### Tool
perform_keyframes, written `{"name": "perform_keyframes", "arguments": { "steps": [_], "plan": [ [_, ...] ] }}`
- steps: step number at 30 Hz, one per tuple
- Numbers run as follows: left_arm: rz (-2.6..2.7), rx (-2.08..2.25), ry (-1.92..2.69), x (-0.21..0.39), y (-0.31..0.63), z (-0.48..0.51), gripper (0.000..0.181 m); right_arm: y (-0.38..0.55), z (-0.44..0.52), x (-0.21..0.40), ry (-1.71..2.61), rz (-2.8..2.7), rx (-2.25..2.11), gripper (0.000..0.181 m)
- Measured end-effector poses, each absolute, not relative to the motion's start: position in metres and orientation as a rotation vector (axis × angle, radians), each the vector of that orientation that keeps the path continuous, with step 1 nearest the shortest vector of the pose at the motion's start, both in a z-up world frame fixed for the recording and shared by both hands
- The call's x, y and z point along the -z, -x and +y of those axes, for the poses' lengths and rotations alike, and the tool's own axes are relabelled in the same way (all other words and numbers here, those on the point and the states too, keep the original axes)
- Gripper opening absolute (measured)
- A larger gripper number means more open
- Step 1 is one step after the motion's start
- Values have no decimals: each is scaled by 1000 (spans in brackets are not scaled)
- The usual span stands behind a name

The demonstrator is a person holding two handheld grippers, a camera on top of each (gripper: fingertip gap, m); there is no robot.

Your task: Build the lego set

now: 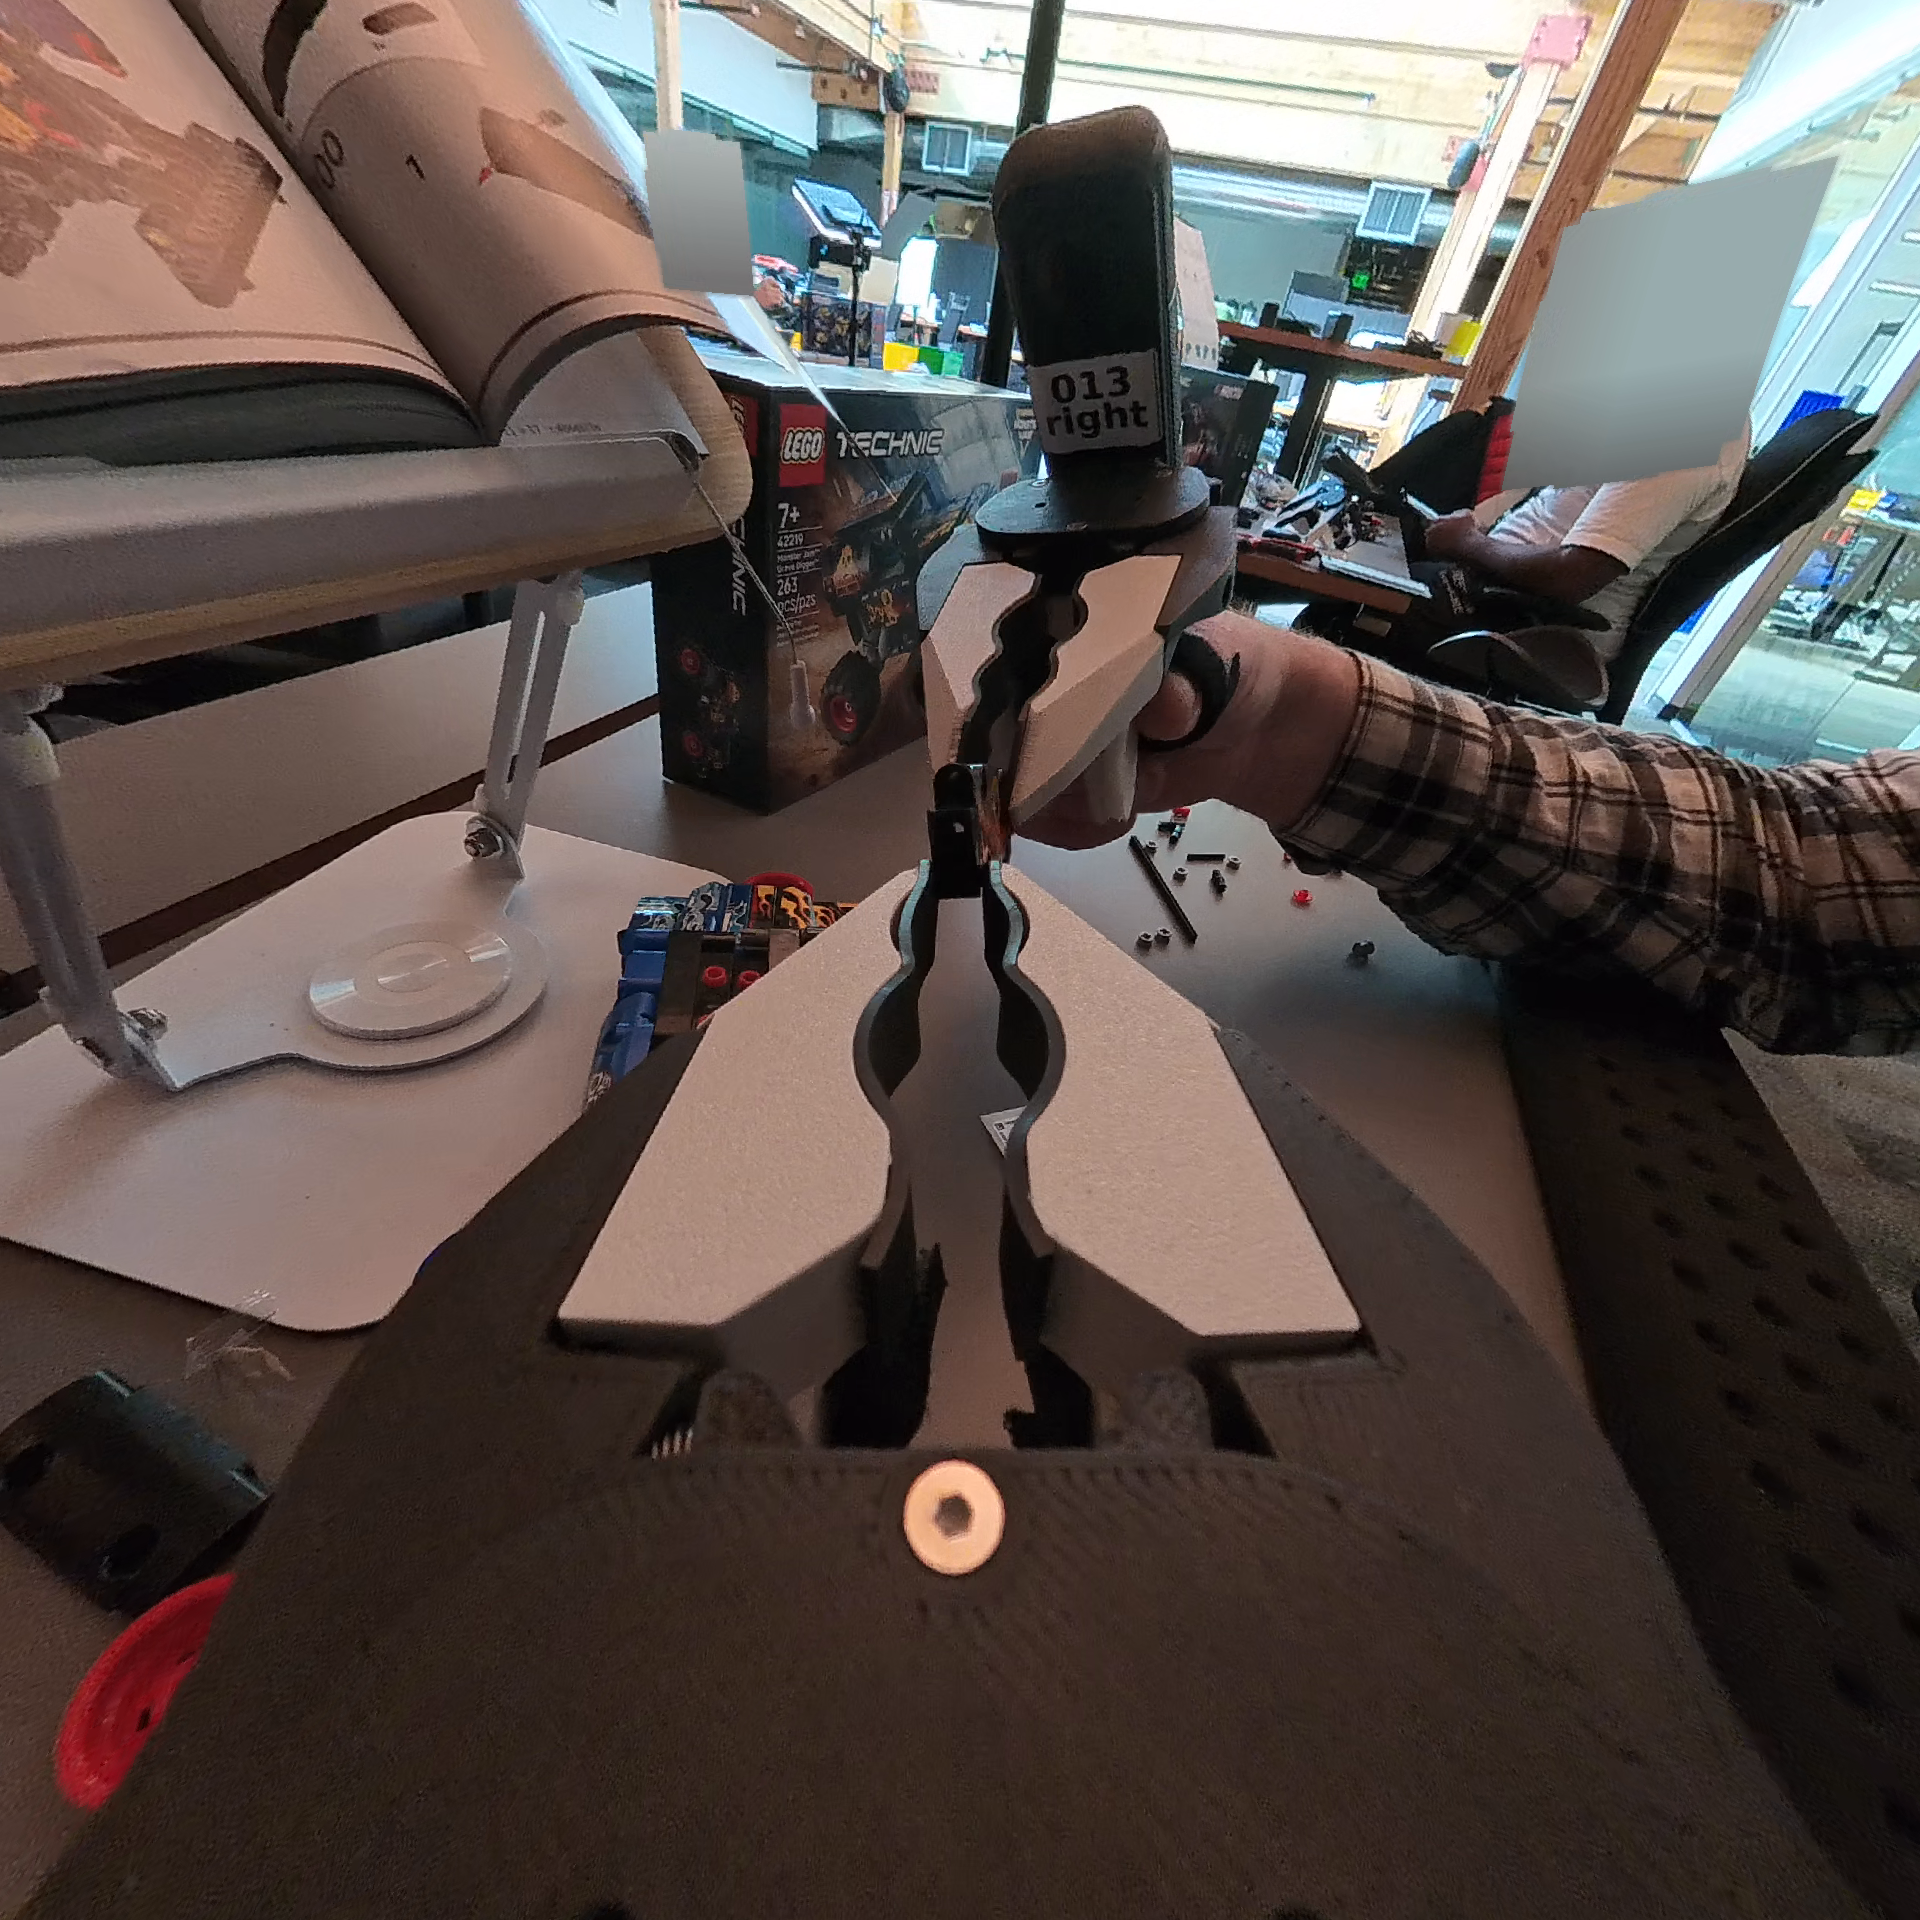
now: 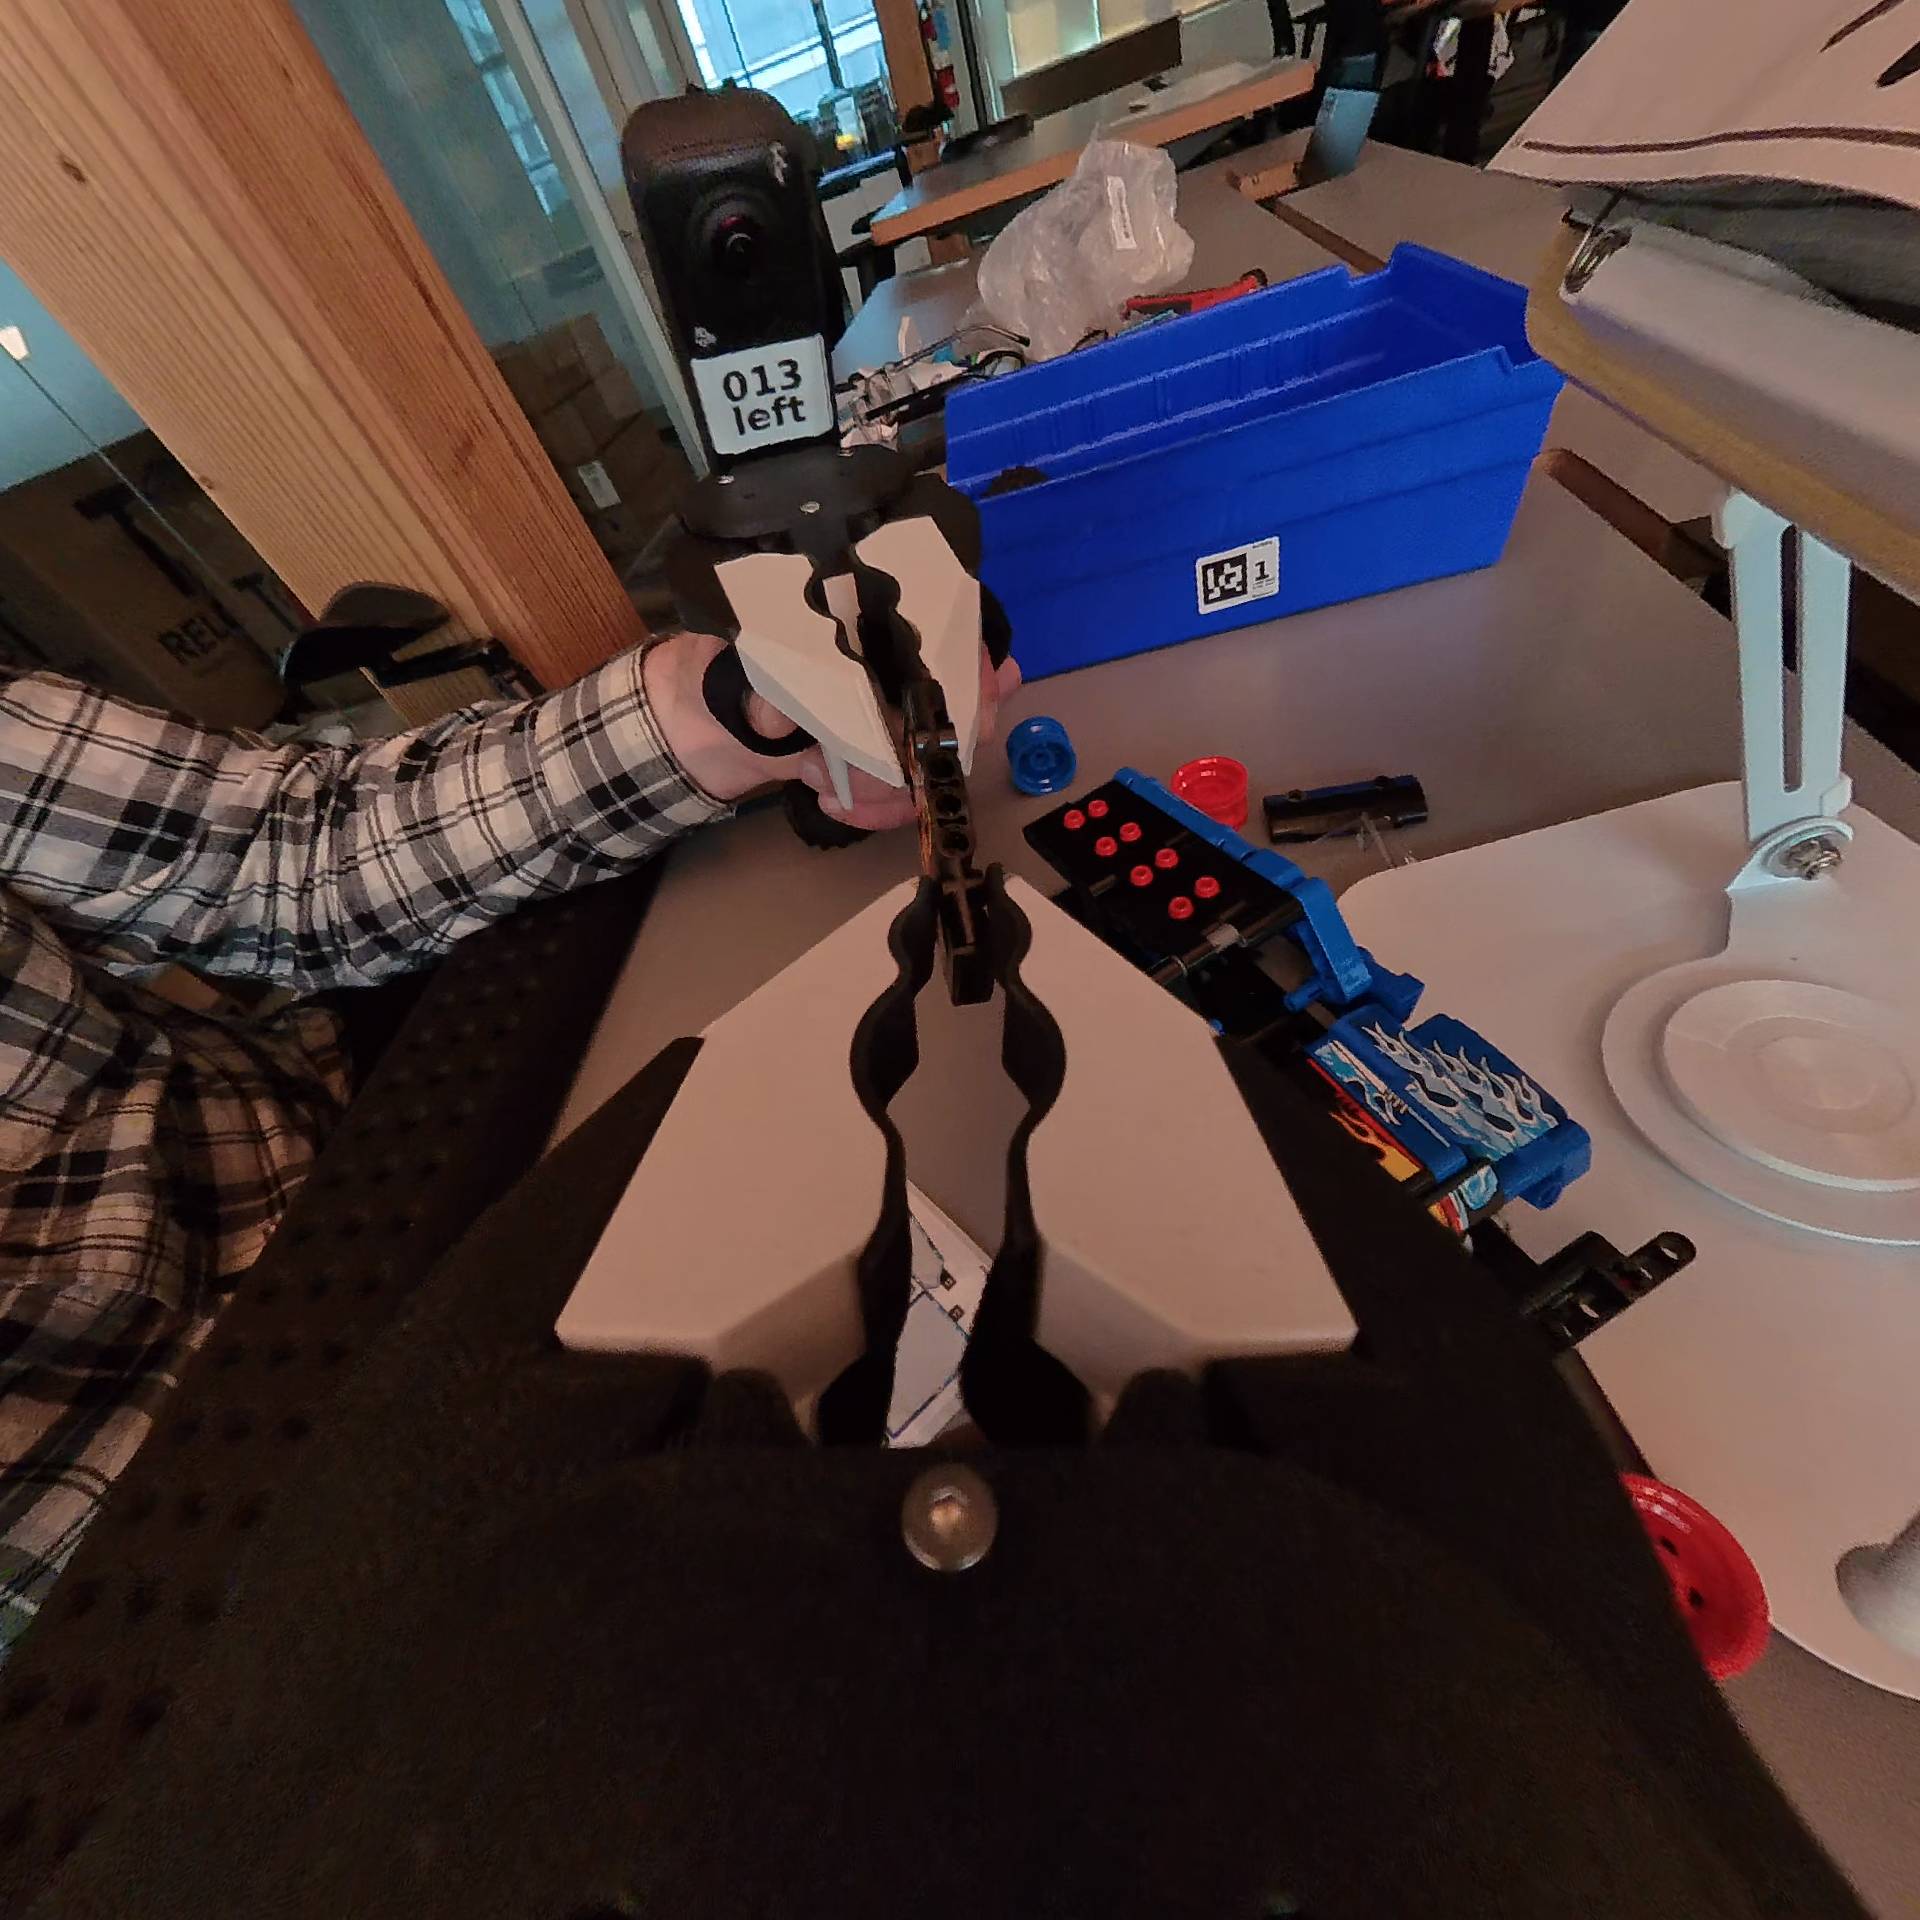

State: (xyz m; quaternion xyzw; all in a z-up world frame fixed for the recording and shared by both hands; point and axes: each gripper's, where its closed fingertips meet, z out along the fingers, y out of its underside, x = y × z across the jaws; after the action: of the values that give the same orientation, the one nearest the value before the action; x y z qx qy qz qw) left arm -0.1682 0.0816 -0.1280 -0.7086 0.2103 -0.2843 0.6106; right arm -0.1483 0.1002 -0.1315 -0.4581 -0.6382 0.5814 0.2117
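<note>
A black Technic beam (image 2: 948, 821) with round holes is held in the air between both grippers, over the grey table. My right gripper (image 2: 951, 902) is shut on its near end. My left gripper (image 2: 925, 753) faces it and is shut on the far end. In the left wrist view, my left gripper (image 1: 958, 883) pinches the same black beam (image 1: 951, 831), and my right gripper (image 1: 982, 774) meets it from above. A half-built blue and black model (image 2: 1299, 935) with flame stickers and red pins lies on the table to the right; it also shows in the left wrist view (image 1: 717, 935).
A blue wheel hub (image 2: 1036, 755), a red hub (image 2: 1210, 790) and a black part (image 2: 1345, 805) lie near a blue bin (image 2: 1247, 447). A white book stand (image 1: 312, 1091) holds the instruction booklet (image 1: 312, 260). The set's box (image 1: 831, 582) and small loose parts (image 1: 1174, 883) lie behind. Both grippers' tips are close together, under 4 cm apart.
</note>
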Motion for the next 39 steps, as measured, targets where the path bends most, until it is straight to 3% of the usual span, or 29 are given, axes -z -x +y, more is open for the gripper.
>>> {"name": "perform_keyframes", "arguments": {
  "steps": [39],
  "plan": [
    [444, 654, 1658, 132, 190, 79, 9, 165, 95, 141, 1293, -1730, -1586, 6]
  ]
}}
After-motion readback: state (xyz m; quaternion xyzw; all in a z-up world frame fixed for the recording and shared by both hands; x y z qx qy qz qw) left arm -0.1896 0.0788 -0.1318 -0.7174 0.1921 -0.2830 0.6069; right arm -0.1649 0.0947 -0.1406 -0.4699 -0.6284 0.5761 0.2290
